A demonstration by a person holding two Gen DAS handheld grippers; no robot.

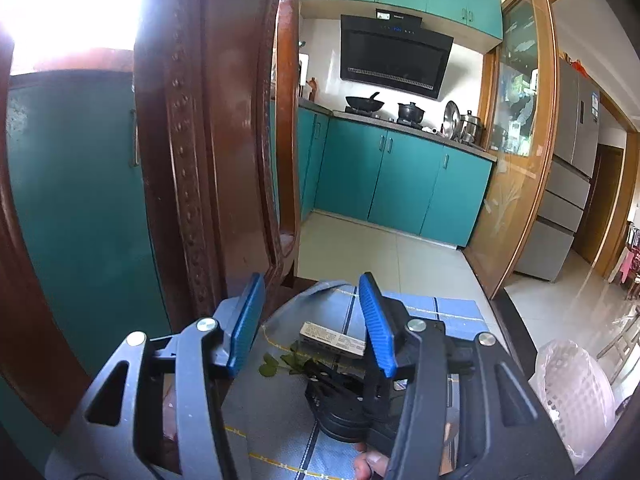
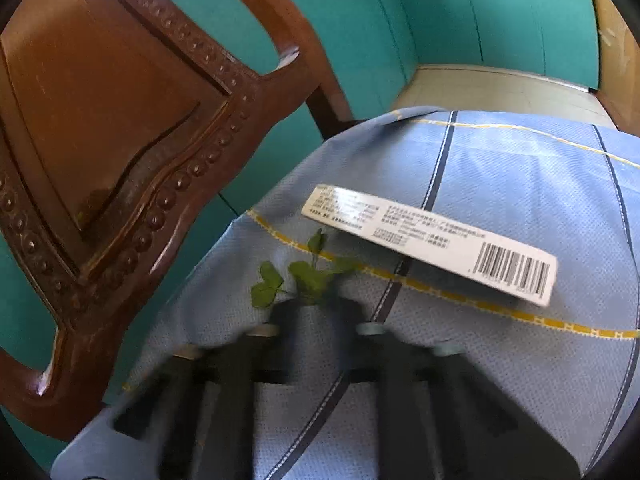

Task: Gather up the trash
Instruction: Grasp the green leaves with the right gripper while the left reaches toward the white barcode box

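- The desk, under a blue cloth with dark stripes and yellow trim, carries the trash; a carved wooden chair stands close at its left edge.
- A lined waste basket shows at the lower right of the left wrist view, beside the desk: the likely drop point.
- The left claw hangs above the desk with its blue pads spread wide and nothing between them.
- The right claw, blurred and low over the cloth, has its dark fingers set apart on either side of the leafy sprig; no grip shows yet.
- The flat white carton, barcode facing up, lies on the cloth just beyond the sprig, one edge overlapping its leaves.
- The green leafy sprig lies flat at the right claw's fingertips, near the chair-side edge.
- To do this step well, I judge the right claw should press down to the cloth, close on the stems rather than loose leaves, and avoid snagging the fabric or nudging the carton.
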